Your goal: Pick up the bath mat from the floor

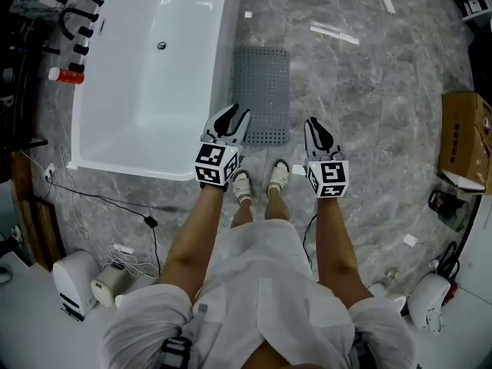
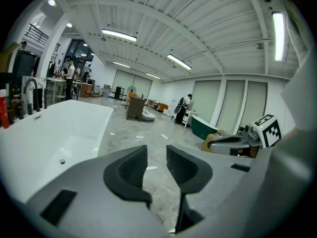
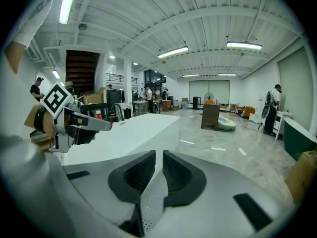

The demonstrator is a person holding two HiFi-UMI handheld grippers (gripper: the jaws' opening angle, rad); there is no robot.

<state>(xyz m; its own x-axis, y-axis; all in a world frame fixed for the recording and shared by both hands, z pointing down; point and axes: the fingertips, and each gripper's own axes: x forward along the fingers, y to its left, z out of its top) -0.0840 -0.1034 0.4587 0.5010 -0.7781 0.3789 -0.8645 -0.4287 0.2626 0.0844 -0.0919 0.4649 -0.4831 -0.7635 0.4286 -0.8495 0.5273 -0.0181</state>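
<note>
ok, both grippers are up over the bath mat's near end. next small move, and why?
Probably lower both to the near edge. The bath mat lies flat on the floor beside the tub; the left gripper and right gripper hang above its near end, empty. The left's jaws stand slightly apart, the right's together, so the right should open on the way.

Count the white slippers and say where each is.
2, both worn. The left-foot white slipper stands on the grey marble floor just short of the grey perforated bath mat; the right-foot one is beside it. None looks hidden.
</note>
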